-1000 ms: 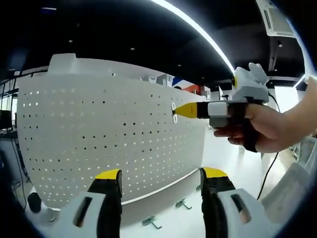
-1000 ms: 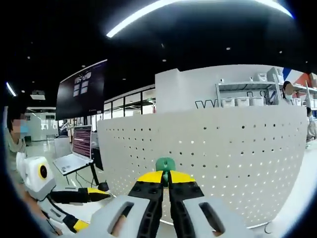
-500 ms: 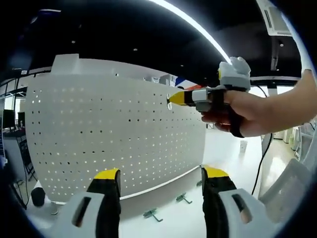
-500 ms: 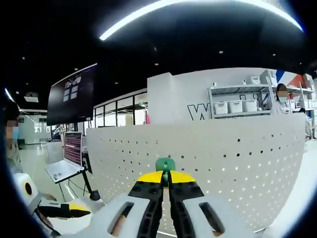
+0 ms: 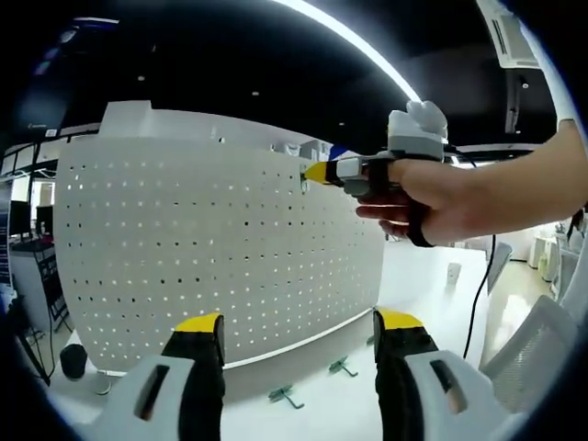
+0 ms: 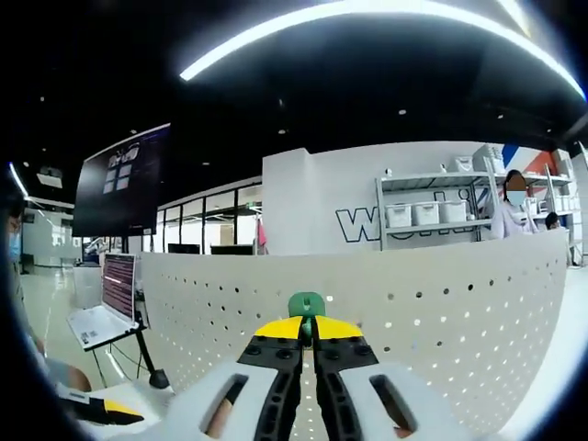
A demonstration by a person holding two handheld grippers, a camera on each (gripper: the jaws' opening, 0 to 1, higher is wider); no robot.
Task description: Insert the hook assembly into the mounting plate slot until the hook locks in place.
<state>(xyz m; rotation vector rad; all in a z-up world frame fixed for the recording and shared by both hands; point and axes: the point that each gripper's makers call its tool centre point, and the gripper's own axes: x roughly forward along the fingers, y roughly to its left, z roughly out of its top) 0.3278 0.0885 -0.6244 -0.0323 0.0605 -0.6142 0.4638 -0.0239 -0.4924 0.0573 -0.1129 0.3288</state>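
The white perforated mounting plate (image 5: 211, 248) stands upright on the table, and its top edge crosses the right gripper view (image 6: 441, 303). My right gripper (image 6: 307, 328) is shut on a green hook assembly (image 6: 307, 303) whose head pokes out above the yellow tips. In the left gripper view the right gripper (image 5: 317, 173), held in a hand (image 5: 441, 197), has its tip up against the plate near the top edge. My left gripper (image 5: 296, 323) stands open in front of the plate's lower part, holding nothing.
Several spare metal hooks (image 5: 285, 397) lie on the white table (image 5: 432, 276) at the plate's foot. A laptop (image 6: 101, 308) on a stand is to the left. Shelves with bins (image 6: 427, 216) and a person stand behind the plate.
The right gripper with the green hook has risen along the plate and shifted left toward its top edge. The left gripper has stayed open and nearly still.
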